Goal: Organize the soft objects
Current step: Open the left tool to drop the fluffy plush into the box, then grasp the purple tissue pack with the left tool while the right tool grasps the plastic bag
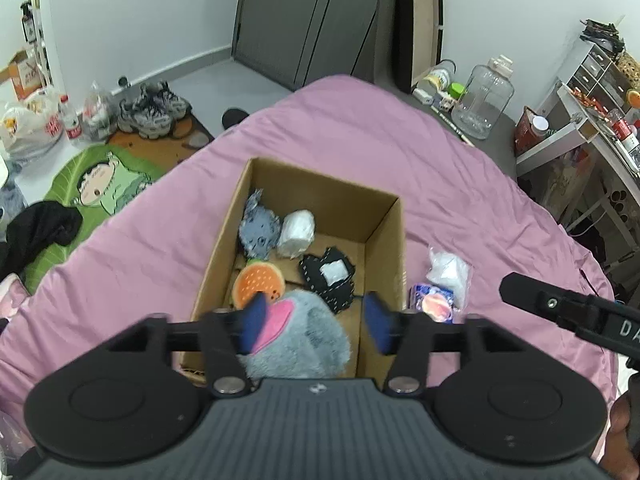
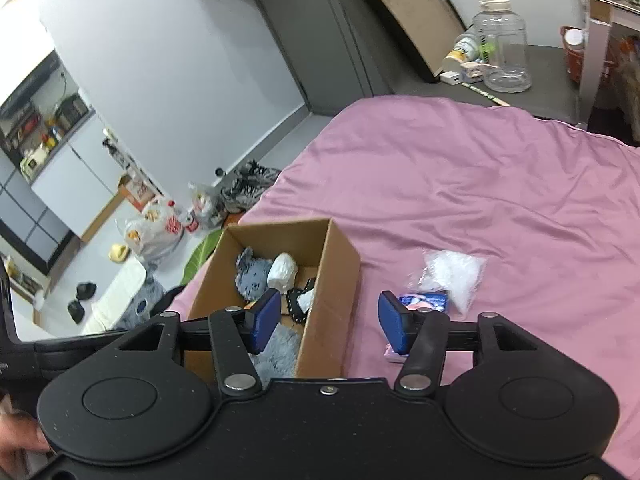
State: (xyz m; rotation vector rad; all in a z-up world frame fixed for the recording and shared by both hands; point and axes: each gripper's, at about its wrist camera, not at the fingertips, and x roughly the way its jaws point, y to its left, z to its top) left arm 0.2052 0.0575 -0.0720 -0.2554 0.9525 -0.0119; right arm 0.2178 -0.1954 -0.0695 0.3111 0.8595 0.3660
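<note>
A cardboard box [image 1: 384, 240] sits on the pink bed. Inside lie a grey-blue plush [image 1: 259, 232], a white soft roll [image 1: 297, 232], an orange round plush [image 1: 258, 287], a black stitched pouch [image 1: 330, 276] and a big grey fluffy plush with a pink patch [image 1: 304, 340]. My left gripper [image 1: 316, 322] is open over the box's near end, just above the grey plush. My right gripper [image 2: 328, 320] is open above the box's right wall [image 2: 332, 288]. A clear bag of white stuffing [image 2: 454, 276] and a blue-pink packet [image 2: 424, 302] lie on the bed right of the box.
The pink bedsheet [image 1: 400, 148] spreads around the box. A green cartoon mat [image 1: 108, 184], shoes [image 1: 156, 112] and bags lie on the floor at left. A large clear jar [image 1: 482, 100] stands on a grey ledge behind the bed. The right gripper's body [image 1: 568, 308] shows at right.
</note>
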